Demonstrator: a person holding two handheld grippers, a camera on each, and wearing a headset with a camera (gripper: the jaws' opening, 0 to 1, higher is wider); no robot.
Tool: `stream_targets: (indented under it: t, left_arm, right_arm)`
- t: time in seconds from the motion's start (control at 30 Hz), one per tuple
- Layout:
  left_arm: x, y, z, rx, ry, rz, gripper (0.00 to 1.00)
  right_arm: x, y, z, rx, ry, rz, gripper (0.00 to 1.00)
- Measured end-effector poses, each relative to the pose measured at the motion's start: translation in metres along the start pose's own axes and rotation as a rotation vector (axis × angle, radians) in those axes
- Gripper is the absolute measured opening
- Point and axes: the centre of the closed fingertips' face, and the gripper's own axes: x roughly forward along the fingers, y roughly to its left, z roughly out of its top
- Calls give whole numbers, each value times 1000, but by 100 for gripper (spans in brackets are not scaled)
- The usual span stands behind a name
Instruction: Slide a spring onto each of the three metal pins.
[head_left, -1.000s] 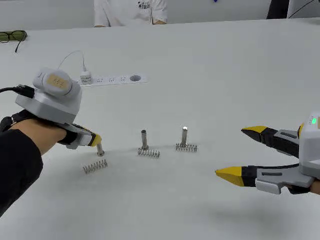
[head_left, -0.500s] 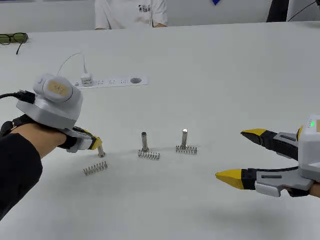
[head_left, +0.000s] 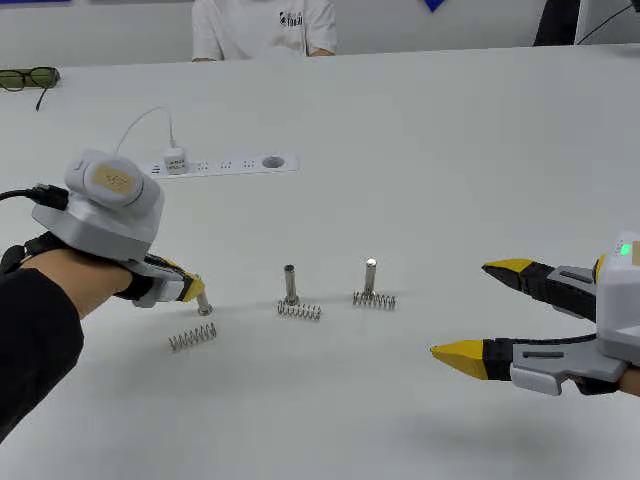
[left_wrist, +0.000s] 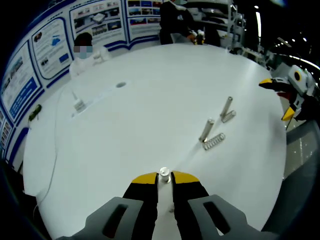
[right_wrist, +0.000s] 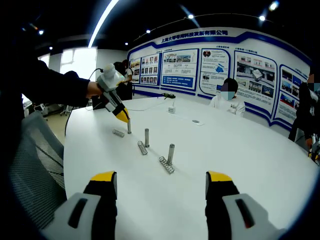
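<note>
Three metal pins stand upright in a row on the white table. My left gripper (head_left: 193, 290) (left_wrist: 164, 177) is shut on the top of the left pin (head_left: 203, 302) (left_wrist: 164, 174). A loose spring (head_left: 192, 337) lies just in front of that pin. The middle pin (head_left: 290, 284) has a spring (head_left: 299, 311) lying at its base, and the right pin (head_left: 370, 276) has a spring (head_left: 374, 299) lying at its base too. My right gripper (head_left: 478, 311) (right_wrist: 161, 180) hovers open at the right, well clear of the pins, with nothing between its jaws.
A white power strip (head_left: 222, 163) with a plugged charger lies behind the pins. Dark glasses (head_left: 25, 76) rest at the far left edge. A person in a white shirt (head_left: 263, 25) sits across the table.
My left gripper has stayed closed on the left pin and shifted only slightly. The right gripper has barely moved.
</note>
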Motion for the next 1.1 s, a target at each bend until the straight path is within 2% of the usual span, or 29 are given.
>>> stream_targets:
  t: [0.2, 0.5, 0.87, 1.0, 1.1]
  left_arm:
    - [-2, -1, 0, -5, -6, -3, 12]
    - [-9, -3, -9, -21, -11, -13, 15]
    - [-14, -3, -33, -30, 17, -21, 16]
    - [-12, -9, -40, -18, 31, -44, 19]
    - [-10, -17, -44, 20, 46, -79, 19]
  right_arm:
    - [0, 1, -1, 1, 3, 2, 73]
    - [0, -1, -2, 1, 4, 2, 73]
    - [1, -2, -3, 1, 5, 4, 73]
    - [1, -2, -3, 3, 6, 5, 73]
    - [1, -2, -4, 5, 7, 4, 73]
